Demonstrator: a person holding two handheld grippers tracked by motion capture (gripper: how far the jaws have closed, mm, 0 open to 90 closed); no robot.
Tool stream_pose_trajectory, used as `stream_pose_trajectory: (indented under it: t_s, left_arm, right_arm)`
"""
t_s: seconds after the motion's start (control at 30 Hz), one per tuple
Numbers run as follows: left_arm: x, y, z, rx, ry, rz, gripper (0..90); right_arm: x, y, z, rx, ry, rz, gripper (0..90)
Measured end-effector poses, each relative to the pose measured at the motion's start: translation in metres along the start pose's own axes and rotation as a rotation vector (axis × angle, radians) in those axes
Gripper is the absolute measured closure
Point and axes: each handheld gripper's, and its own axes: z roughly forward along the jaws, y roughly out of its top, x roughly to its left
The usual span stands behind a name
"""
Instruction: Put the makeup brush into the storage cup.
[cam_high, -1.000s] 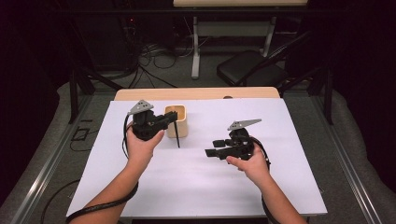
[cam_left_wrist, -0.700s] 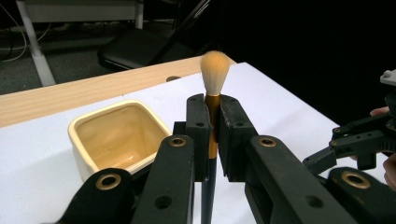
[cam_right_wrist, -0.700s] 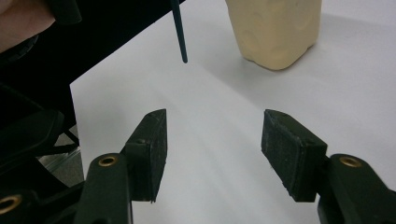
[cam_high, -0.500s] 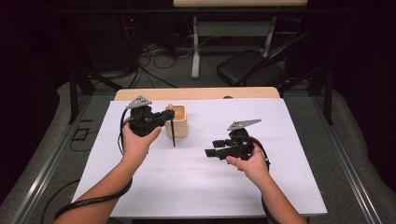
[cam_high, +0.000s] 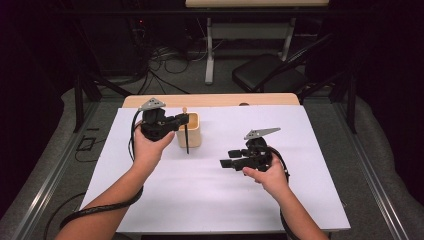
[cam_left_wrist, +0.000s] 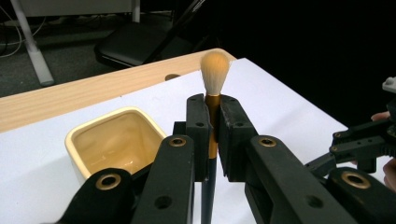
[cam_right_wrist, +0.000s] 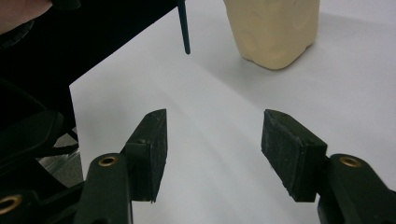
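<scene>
Stood upright as a thin brush (cam_left_wrist: 212, 109), pale bristle head on top, gold collar below it, dark handle pointing down. Was gripped at the collar and upper handle by the left tongs (cam_left_wrist: 212, 135), clamped tight on it from both sides. Hung just beside the near wall of the cream cup (cam_high: 193, 142) in the high view, with the handle tip (cam_right_wrist: 186, 46) a little above the worktop (cam_high: 200, 195), not touching it.

Looked very light and stiff in the handle, soft and easy to crush in the bristles. Seemed smooth and maybe slippery on the round handle, so could turn or slide between the flat pads if pushed sideways. Best taken at the collar or the upper handle, never at the bristle head. For a second hold, better on the free lower handle.

Seemed sturdy but light for the cup too, so probably easy to tip or push away by a knock on its rim (cam_left_wrist: 93, 123).

Rested well apart to the side, the right tongs (cam_right_wrist: 212, 140), pads spread and with nothing between them, low over the white sheet (cam_high: 150, 210).

Left plenty of bare room in the middle and at the near side of the worktop. Nearer, however, to the far wooden edge (cam_high: 225, 100) behind the cup; beyond it only floor, cables and a chair (cam_high: 265, 77).
</scene>
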Motion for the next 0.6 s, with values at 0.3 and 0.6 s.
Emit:
stream_pose_trajectory:
  t_s: [0.3, 0.6]
  left_arm:
    - [0.005, 0.008, -0.002, -0.018, 0.014, -0.014, 83.6]
    - [0.009, 0.013, -0.006, -0.031, 0.027, -0.025, 83.6]
  right_arm:
    - [0.000, 0.000, 0.001, -0.006, 0.001, 0.002, 40.8]
    - [0.000, -0.001, 0.001, -0.005, 0.000, 0.004, 40.8]
